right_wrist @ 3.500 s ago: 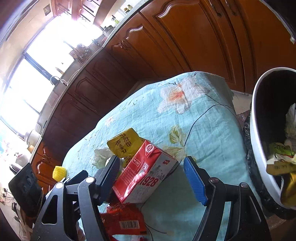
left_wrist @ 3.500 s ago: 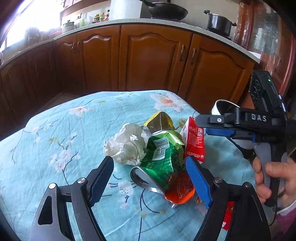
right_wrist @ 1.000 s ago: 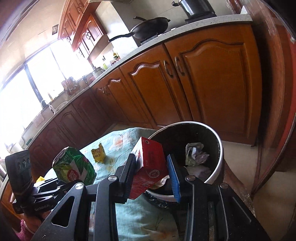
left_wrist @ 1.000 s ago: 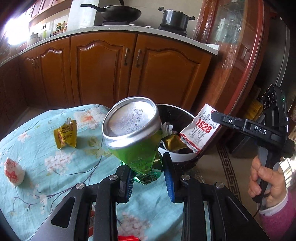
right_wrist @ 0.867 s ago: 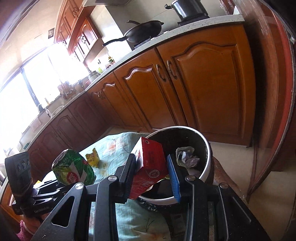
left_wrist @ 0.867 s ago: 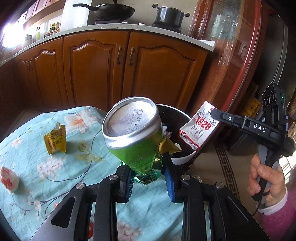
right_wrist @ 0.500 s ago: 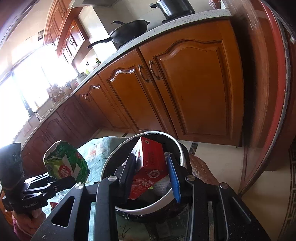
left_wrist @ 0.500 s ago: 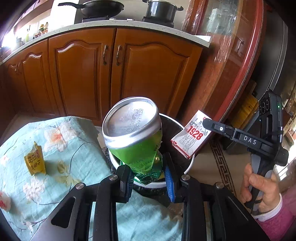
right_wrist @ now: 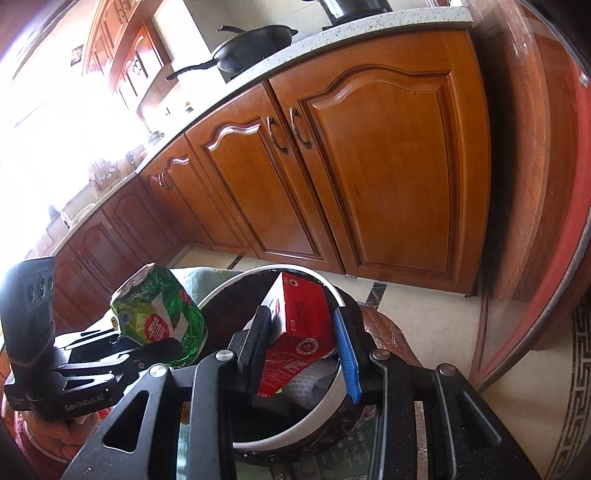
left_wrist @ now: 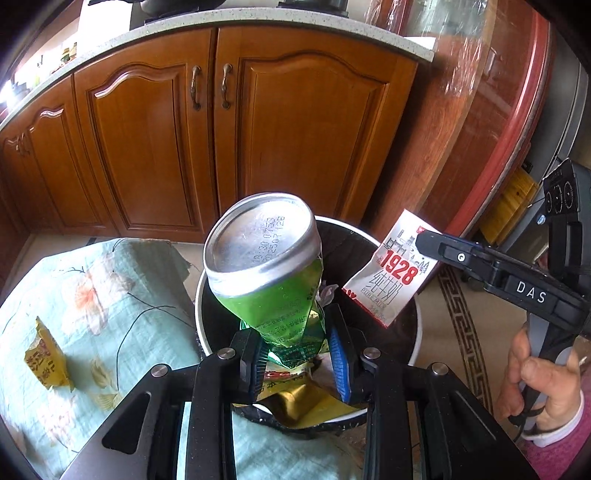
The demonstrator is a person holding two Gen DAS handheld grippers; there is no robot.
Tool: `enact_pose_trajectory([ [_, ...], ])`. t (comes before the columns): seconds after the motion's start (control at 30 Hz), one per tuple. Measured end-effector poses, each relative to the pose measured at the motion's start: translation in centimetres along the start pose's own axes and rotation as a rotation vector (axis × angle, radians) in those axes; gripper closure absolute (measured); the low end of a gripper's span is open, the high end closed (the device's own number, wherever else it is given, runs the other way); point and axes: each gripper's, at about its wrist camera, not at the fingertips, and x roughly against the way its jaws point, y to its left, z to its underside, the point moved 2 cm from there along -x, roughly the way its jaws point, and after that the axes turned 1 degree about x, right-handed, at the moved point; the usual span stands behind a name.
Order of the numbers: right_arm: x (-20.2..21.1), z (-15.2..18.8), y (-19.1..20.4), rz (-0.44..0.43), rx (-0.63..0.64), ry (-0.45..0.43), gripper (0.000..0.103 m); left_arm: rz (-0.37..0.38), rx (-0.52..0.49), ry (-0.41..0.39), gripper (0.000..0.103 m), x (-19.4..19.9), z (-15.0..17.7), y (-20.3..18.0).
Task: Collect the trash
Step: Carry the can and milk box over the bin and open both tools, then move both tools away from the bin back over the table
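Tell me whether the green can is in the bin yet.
Not yet. The green can, crushed, is clamped in the left gripper above the bin, over trash already inside it.

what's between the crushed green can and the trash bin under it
Nothing solid. In the left wrist view the green can, clamped in the left gripper, hangs over the bin's open mouth; below it lie only wrappers already inside.

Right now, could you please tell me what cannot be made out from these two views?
- Bin contents: left wrist view, mostly hidden by the crushed green can and left tongs.
- Bin floor: right wrist view, covered by the red milk carton and right tongs.
- Yellow wrapper print: too small and blurred.
- Window-side countertop: washed out by glare.
- Pot: cut off by the top edge.
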Motion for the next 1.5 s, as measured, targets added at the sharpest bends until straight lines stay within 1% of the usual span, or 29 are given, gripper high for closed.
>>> enact_pose_trajectory([
  [0.17,-1.1,-0.1,-0.2,0.001,0.004,0.026,0.067,-0.001,-0.007,0.011,0.073,-0.3,-0.3,-0.7],
  [0.23,-1.4,0.0,-0.3,-0.008,-0.002,0.042,0.064,-0.001,-0.004,0.013,0.068,-0.2,-0.4,-0.9],
  [0.3,-1.7,0.0,-0.4,-0.012,-0.011,0.049,0.06,-0.002,0.002,0.008,0.056,0.0,-0.6,-1.2],
  [0.33,-1.8,0.1,-0.5,-0.017,-0.016,0.052,0.059,-0.005,0.007,0.001,0.054,0.2,-0.6,-1.2],
  [0.37,-1.8,0.1,-0.6,-0.02,-0.023,0.053,0.059,-0.005,0.009,-0.005,0.053,0.3,-0.5,-1.2],
  [0.43,-1.7,0.3,-0.7,-0.026,-0.033,0.051,0.054,-0.008,0.015,-0.012,0.053,0.7,-0.4,-1.1],
  [0.57,-0.8,0.5,-0.8,-0.036,-0.052,0.038,0.052,-0.009,0.037,-0.03,0.053,1.7,0.5,-0.9],
  [0.63,-0.3,0.7,-0.6,-0.045,-0.057,0.027,0.044,-0.01,0.053,-0.045,0.051,2.6,1.2,-0.5],
  [0.67,0.1,0.8,-0.3,-0.049,-0.057,0.019,0.041,-0.015,0.059,-0.052,0.049,3.1,1.6,-0.2],
  [0.73,0.9,1.2,0.2,-0.061,-0.055,0.004,0.03,-0.03,0.077,-0.069,0.046,4.0,2.5,0.0],
  [0.77,1.3,1.4,0.6,-0.069,-0.058,-0.002,0.027,-0.035,0.092,-0.077,0.045,4.6,3.1,0.2],
  [0.8,1.6,1.7,0.9,-0.078,-0.06,-0.008,0.022,-0.034,0.107,-0.084,0.045,5.3,3.5,0.5],
  [0.9,2.6,2.7,2.1,-0.107,-0.062,-0.017,0.02,-0.037,0.158,-0.107,0.044,7.3,5.2,1.6],
  [1.0,3.2,3.8,3.5,-0.137,-0.063,-0.017,0.015,-0.053,0.204,-0.128,0.043,9.2,7.1,2.6],
  [1.2,3.8,5.9,7.1,-0.192,-0.032,0.008,0.014,-0.091,0.265,-0.167,0.043,13.4,10.7,4.7],
  [1.33,3.8,7.6,9.9,-0.232,-0.005,0.041,0.014,-0.121,0.305,-0.189,0.043,16.1,13.1,6.3],
  [1.5,3.0,9.8,13.4,-0.281,0.038,0.098,0.014,-0.119,0.375,-0.235,0.043,19.2,15.2,8.3],
])
